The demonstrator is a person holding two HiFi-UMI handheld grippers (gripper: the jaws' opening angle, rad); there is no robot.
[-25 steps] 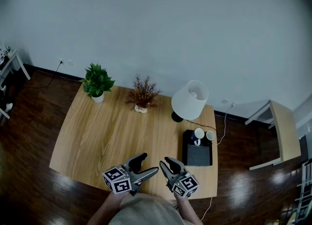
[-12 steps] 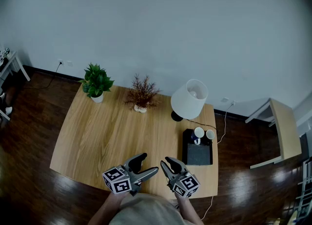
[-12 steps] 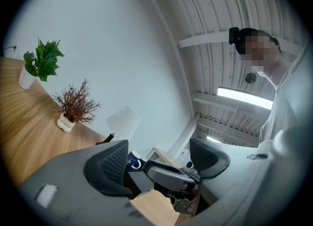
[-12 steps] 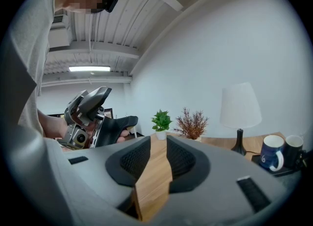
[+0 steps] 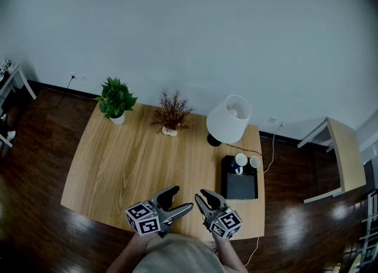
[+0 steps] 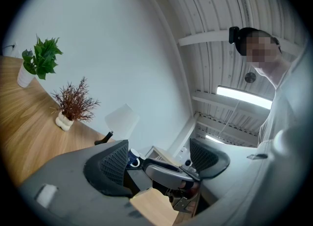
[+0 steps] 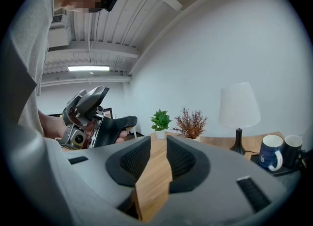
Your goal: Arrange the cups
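Probably slick, breakable cups

Low centre in the head view, the left gripper (image 5: 180, 198) gapes wide and empty; the right gripper (image 5: 202, 198) shows a narrow, empty slit. Right of centre, a mug (image 5: 241, 161) and a second cup (image 5: 254, 163) stand on a black tray (image 5: 239, 189). Both are likely stiff, glazed and fragile, so pinch a wall at the rim.

Light wood-grain table (image 5: 130, 159); black tray (image 5: 239, 189) near its right edge; one blue cup (image 7: 272, 152), the other cup (image 7: 293, 148) seemingly black.

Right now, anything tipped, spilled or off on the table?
Nothing stands out. The blue cup and dark cup stand upright at the black tray's far end. The lamp, green plant and dried plant are upright. No spill shows on the table.
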